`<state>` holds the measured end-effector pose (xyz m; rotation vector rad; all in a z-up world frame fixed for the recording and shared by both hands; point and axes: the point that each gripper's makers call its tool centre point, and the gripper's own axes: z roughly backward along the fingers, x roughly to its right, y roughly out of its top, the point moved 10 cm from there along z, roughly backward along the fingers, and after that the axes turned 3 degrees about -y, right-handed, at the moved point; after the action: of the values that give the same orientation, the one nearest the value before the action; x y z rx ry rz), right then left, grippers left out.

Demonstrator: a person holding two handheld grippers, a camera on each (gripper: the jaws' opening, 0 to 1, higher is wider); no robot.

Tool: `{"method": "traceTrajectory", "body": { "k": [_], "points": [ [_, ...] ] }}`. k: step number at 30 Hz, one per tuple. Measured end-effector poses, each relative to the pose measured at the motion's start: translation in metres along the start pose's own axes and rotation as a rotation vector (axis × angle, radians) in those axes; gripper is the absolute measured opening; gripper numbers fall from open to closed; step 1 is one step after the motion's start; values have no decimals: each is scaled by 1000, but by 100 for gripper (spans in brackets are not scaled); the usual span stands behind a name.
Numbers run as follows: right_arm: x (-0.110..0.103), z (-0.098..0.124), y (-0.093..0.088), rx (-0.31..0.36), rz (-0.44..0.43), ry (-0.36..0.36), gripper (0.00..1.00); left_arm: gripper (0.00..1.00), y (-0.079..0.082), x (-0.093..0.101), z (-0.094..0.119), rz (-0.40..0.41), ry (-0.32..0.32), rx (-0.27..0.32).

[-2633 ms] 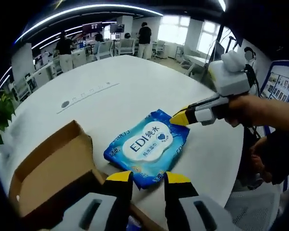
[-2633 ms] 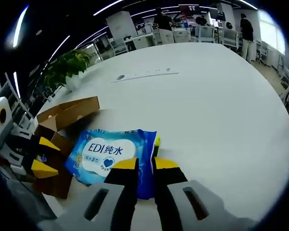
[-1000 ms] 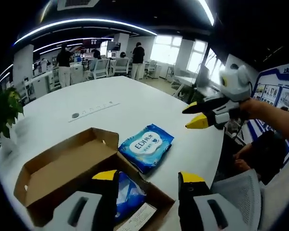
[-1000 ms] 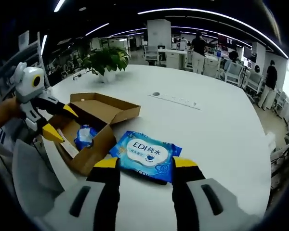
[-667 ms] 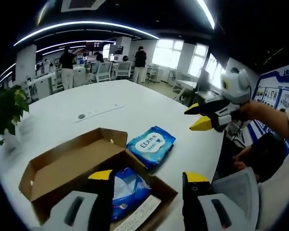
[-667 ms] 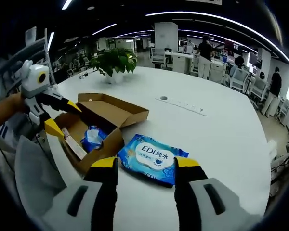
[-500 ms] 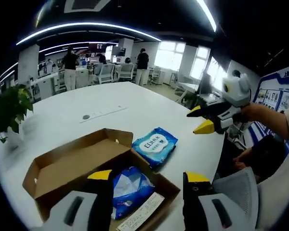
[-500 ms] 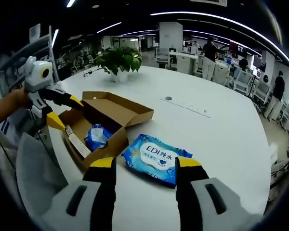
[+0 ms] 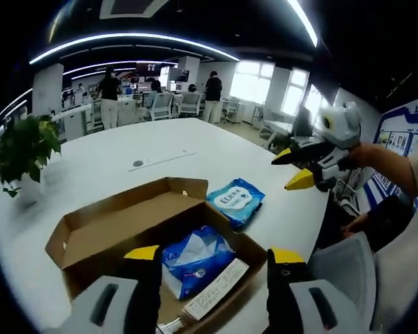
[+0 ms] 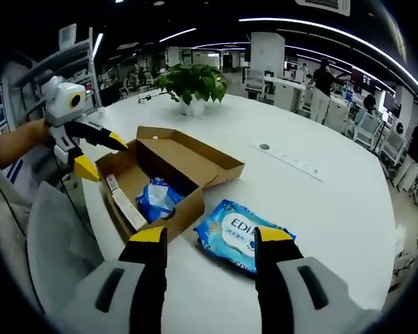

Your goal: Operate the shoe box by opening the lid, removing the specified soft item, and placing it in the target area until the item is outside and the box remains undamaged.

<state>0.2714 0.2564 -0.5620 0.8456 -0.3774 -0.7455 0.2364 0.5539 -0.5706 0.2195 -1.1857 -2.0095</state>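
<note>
**Wipes pack out on table, box open, both grippers empty**

Left gripper (image 9: pixel 210 255): jaws spread wide, nothing between them. It hangs over the near edge of the shoe box (image 9: pixel 118 233), so the box interior sits straight ahead between the yellow tips. Lid is folded back flat on the far-left side of the gripper, hinged and attached. No visible tears or crushing on the cardboard.

Inside the box, just ahead of the left gripper: a crumpled blue soft pack (image 9: pixel 195 259) and a white printed card (image 9: pixel 216 298) lying beside it, toward the gripper's right jaw.

Blue wipes pack (image 9: pixel 236 201) lies flat on the white table (image 9: pixel 111 163), outside the box, just past its far-right corner from the left gripper. Looks close to the box wall; touching or not, cannot tell.

Right gripper (image 10: pixel 210 239): jaws also spread apart, empty. The wipes pack is directly ahead between its tips, label side up, on the table. The box is ahead and left of this gripper, the open lid leaning away on the far side.

Each gripper shows in the other's view: the right one at the right edge of the left gripper view, tips parted, held by a hand (image 9: pixel 368 154); the left one at the left of the right gripper view, tips parted over the box's far end.

Background: potted plant (image 10: pixel 192 83) on the table beyond the box, people standing at desks further off.
</note>
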Motion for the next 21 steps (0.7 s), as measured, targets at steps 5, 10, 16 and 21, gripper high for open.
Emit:
{"method": "traceTrajectory", "body": {
  "k": [5,10,16,21],
  "points": [
    [-7,-7,4,-12,36,31,47,62,-5,-5,8,8,13,12],
    [-12,-14,9,-13,58,57,47,62,-12,-8,15,11,29,10],
    [-20,-22,12,-17,83,91,45,62,-21,-13,24,22,50,6],
    [-26,-31,13,-20,107,114,43,61,-26,-16,29,33,69,9]
  ]
}}
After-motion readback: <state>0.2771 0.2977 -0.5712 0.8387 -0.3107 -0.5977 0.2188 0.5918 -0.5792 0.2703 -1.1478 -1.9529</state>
